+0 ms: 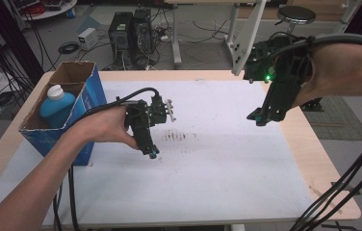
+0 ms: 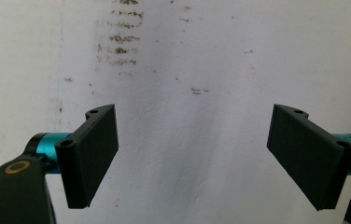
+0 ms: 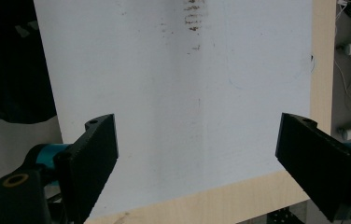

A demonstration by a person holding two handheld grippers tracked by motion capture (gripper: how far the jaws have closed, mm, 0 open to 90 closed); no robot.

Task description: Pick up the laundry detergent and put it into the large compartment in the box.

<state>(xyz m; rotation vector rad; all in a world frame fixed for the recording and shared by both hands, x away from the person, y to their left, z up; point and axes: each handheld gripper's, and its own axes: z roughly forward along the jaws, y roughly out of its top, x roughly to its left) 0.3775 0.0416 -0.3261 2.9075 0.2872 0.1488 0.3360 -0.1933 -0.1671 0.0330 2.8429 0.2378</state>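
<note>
While the round blue plastic bottle with a white cap (image 1: 56, 107) stands inside the open cardboard box with blue sides (image 1: 88, 98) at the left end of the table, nobody holds it. The left gripper (image 1: 152, 153) is nearest to it, just to the right of the box, low over the white sheet (image 1: 217, 159) that covers the wooden table (image 1: 309, 139). Its two black jaws are spread wide with nothing between them. The right gripper (image 1: 258, 118) hangs higher up, well apart on the far right, and its jaws are spread wide and empty too.

I think the work is at its start: both hands are free. Next, a gripper likely must go to the box and close on the bottle.

Brown smudges (image 1: 179, 136) mark the sheet. No words or labels can be read.
</note>
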